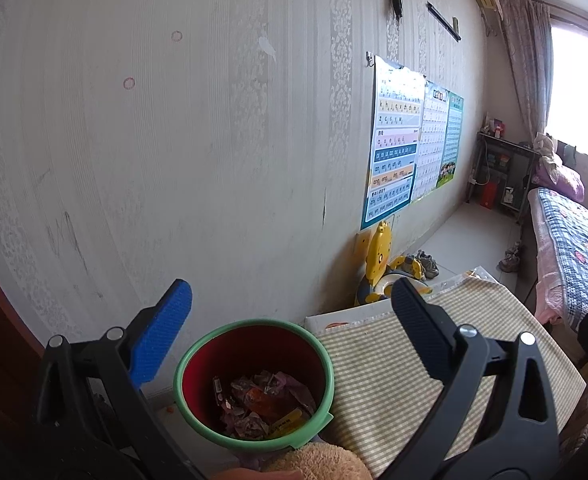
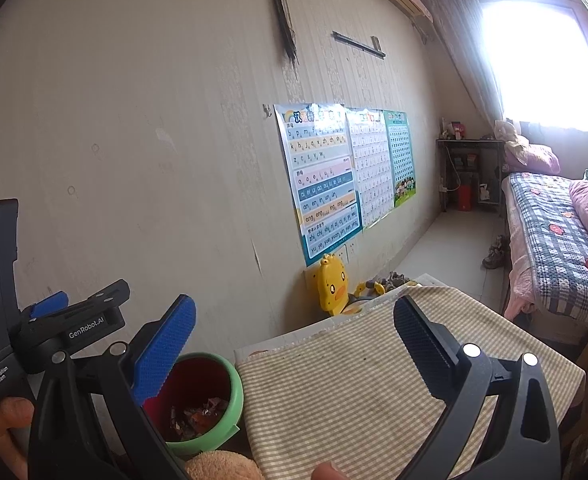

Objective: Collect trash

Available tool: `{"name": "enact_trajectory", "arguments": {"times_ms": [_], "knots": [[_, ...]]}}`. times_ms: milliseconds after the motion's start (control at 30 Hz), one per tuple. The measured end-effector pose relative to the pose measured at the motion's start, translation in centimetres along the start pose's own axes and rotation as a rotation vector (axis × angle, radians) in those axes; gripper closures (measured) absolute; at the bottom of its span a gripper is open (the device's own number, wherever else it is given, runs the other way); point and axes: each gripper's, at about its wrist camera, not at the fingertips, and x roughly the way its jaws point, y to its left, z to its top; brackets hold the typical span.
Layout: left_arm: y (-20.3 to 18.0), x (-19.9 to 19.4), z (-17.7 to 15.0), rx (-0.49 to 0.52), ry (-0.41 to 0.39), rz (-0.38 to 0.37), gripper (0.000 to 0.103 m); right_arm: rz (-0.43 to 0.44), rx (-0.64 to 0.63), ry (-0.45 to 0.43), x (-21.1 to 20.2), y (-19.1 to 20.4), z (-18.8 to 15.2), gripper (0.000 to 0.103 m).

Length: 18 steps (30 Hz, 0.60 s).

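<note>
A red trash bin with a green rim (image 1: 254, 384) stands on the floor left of the table; it holds several crumpled wrappers (image 1: 262, 404). My left gripper (image 1: 292, 312) is open and empty, its fingers spread wide above the bin. The bin also shows in the right wrist view (image 2: 202, 400), low and left. My right gripper (image 2: 294, 328) is open and empty above the table's checked cloth (image 2: 354, 380). The left gripper's body (image 2: 74, 328) shows at the left of the right wrist view.
A wallpapered wall (image 1: 174, 140) with learning posters (image 1: 398, 140) is straight ahead. A yellow duck toy (image 2: 334, 284) and shoes lie by the wall. A bed (image 2: 554, 232) is at the right. A tan plush (image 1: 314, 464) lies at the bottom edge.
</note>
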Motion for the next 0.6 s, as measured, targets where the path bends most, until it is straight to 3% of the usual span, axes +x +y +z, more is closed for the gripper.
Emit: {"name": "enact_trajectory", "arguments": {"times_ms": [600], "knots": [[0.5,1.3,-0.2,-0.005,0.035,0.019,0.005,-0.001,-0.001,0.028,1.0,-0.1,-0.4,0.007]]}}
